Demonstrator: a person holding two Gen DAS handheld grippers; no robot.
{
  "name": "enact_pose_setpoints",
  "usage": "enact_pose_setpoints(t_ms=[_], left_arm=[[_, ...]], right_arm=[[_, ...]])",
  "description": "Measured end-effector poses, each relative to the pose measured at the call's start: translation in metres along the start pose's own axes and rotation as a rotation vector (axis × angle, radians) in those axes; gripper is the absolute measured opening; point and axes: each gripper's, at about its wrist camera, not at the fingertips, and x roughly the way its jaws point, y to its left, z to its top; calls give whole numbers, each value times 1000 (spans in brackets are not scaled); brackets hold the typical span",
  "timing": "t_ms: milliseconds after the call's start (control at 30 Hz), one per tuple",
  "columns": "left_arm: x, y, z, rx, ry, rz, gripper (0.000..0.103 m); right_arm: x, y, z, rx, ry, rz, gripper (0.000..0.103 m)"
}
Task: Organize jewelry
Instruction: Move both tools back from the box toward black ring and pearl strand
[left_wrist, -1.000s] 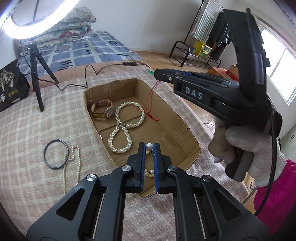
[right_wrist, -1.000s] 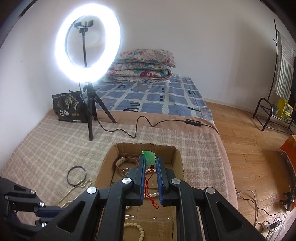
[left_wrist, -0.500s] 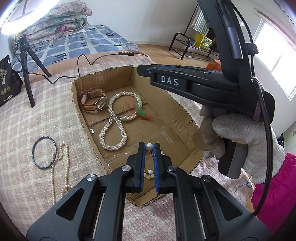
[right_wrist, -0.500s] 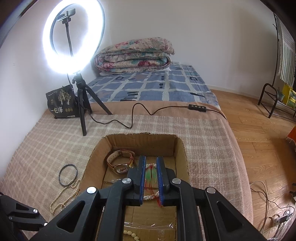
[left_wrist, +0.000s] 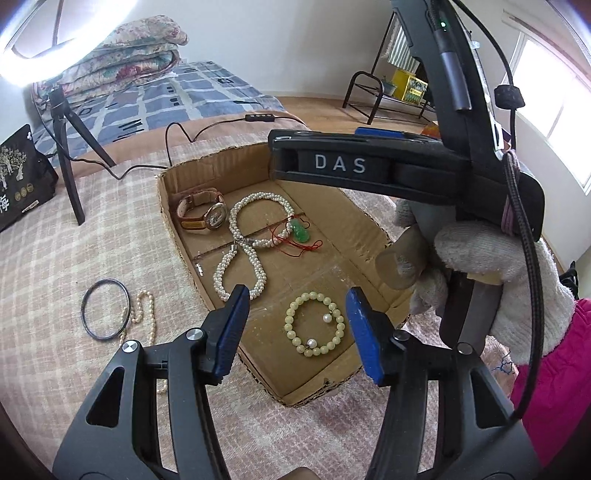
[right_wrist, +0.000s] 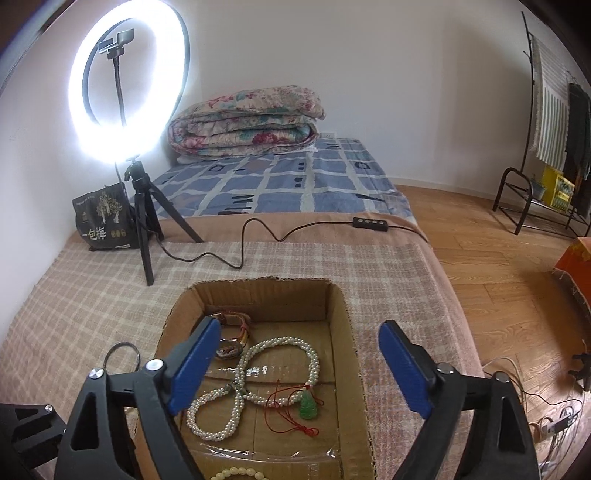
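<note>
A shallow cardboard box (left_wrist: 364, 225) sits on a plaid blanket (left_wrist: 92, 258), serving as the tray where the jewelry is being gathered. Both grippers hover above the box with jaws spread wide and nothing held.

The left gripper (left_wrist: 297, 328) hangs over the box's near end, directly above a pale bead bracelet (left_wrist: 314, 324) lying flat on the box floor, with two loose pearls (left_wrist: 325, 318) inside its ring. The right gripper (right_wrist: 295, 369) is over the box's middle, above a green pendant (right_wrist: 308, 405) on red cord (right_wrist: 286, 415), which rests against a long pearl necklace (right_wrist: 255, 376) twisted into a figure eight. A watch (left_wrist: 205, 216) lies at the box's far end.

Left of the box, on the blanket, a dark bangle (left_wrist: 106, 314) and a thin pearl strand (left_wrist: 142, 315) lie touching each other. They are the only pieces outside the box, so they likely remain to be moved in. A ring light (right_wrist: 129, 92) on a tripod stands beyond the box.
</note>
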Motion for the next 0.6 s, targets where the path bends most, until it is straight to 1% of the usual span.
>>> enact_pose_setpoints(t_ms=[133,400,600], left_arm=[[-4,0,-1,-3,-2,5,56],[-20,2,-3,-6,-20,8,56],[-44,9,-7,-25,-45,9,56]], right_arm=[[-5,1,2,3,-13,-36,103],[-19,4,5,-8,-18,-87,103],[-35,8,3,-9,-17,-139,103]])
